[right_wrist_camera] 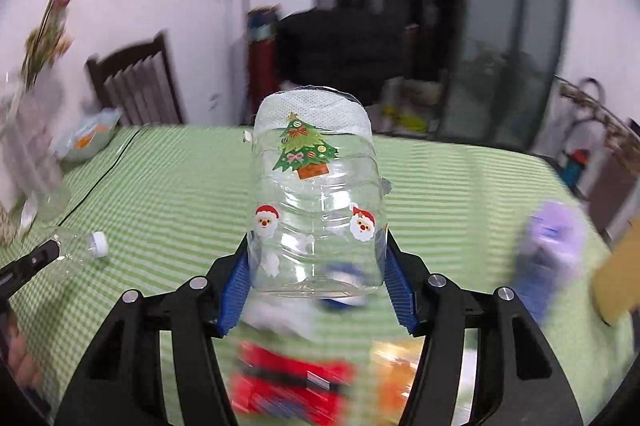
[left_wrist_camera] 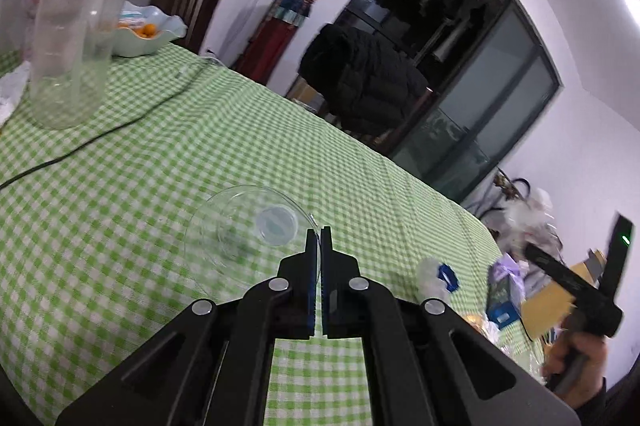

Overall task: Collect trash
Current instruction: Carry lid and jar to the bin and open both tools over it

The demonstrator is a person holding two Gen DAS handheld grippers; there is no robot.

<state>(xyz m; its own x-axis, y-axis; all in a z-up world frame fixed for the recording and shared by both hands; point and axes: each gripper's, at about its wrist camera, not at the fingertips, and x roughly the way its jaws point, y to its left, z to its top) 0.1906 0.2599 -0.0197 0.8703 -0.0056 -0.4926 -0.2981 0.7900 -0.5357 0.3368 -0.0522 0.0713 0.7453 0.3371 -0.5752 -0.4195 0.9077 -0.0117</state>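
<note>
Jar (right_wrist_camera: 316,201) between right gripper (right_wrist_camera: 318,278) fingers, bottle (right_wrist_camera: 78,252) left.

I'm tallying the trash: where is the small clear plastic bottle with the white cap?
In the right wrist view the small clear plastic bottle lies low on the left over the green checked tablecloth, its base pinched by the left gripper.

Around the clear plastic bottle (left_wrist_camera: 248,234) lying on the green-checked counter (left_wrist_camera: 120,205), the cloth is bare on most sides, leaving wide passage. Beyond it a black cable (left_wrist_camera: 100,135) crosses the cloth before a tall clear cylinder vase (left_wrist_camera: 76,25) and a pale scalloped fruit bowl (left_wrist_camera: 148,33). To the bottle's right, blurred purple, blue and yellow packages (left_wrist_camera: 506,290) crowd the counter's edge.
</note>
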